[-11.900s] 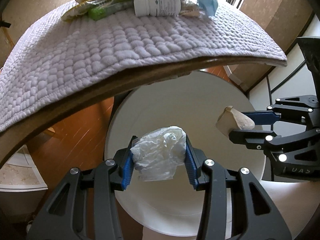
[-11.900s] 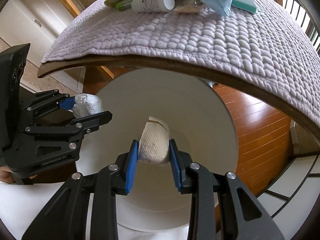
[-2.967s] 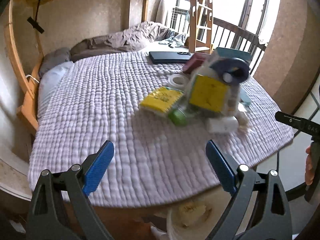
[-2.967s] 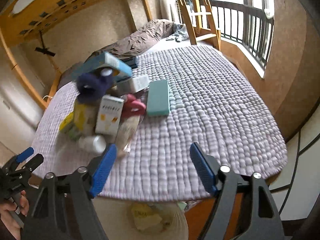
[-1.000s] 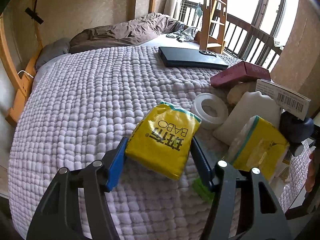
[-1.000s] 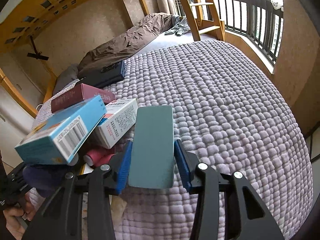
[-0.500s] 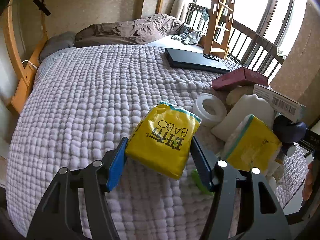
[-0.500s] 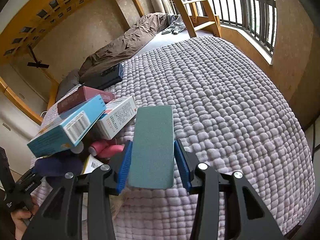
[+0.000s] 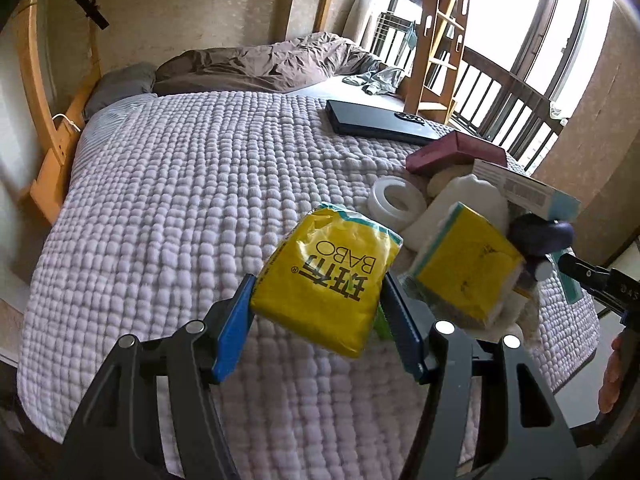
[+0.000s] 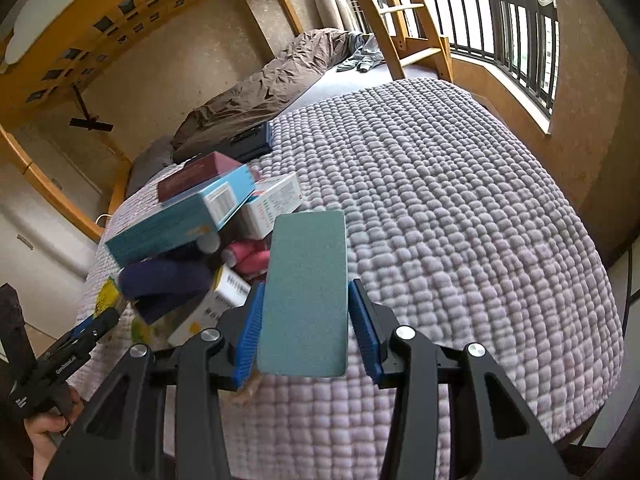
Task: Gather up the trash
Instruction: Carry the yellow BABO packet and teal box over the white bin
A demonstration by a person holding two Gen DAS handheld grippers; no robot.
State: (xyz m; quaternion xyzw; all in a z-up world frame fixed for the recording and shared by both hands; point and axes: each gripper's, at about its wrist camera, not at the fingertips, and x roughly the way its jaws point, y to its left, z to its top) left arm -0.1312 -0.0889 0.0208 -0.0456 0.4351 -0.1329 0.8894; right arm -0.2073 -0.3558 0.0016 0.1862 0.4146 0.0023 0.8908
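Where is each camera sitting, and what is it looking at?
Left wrist: sits on the left gripper, looking down across the quilt; its fingers clamp a yellow packet; the right gripper's tip shows.
Right wrist: sits on the right gripper, fingers clamping a green pad; the left gripper and a hand show.
Shared: quilt, the pile's dark red box.

Left tongs (image 9: 318, 324) and right tongs (image 10: 306, 328) each clamped on something, angled downward.
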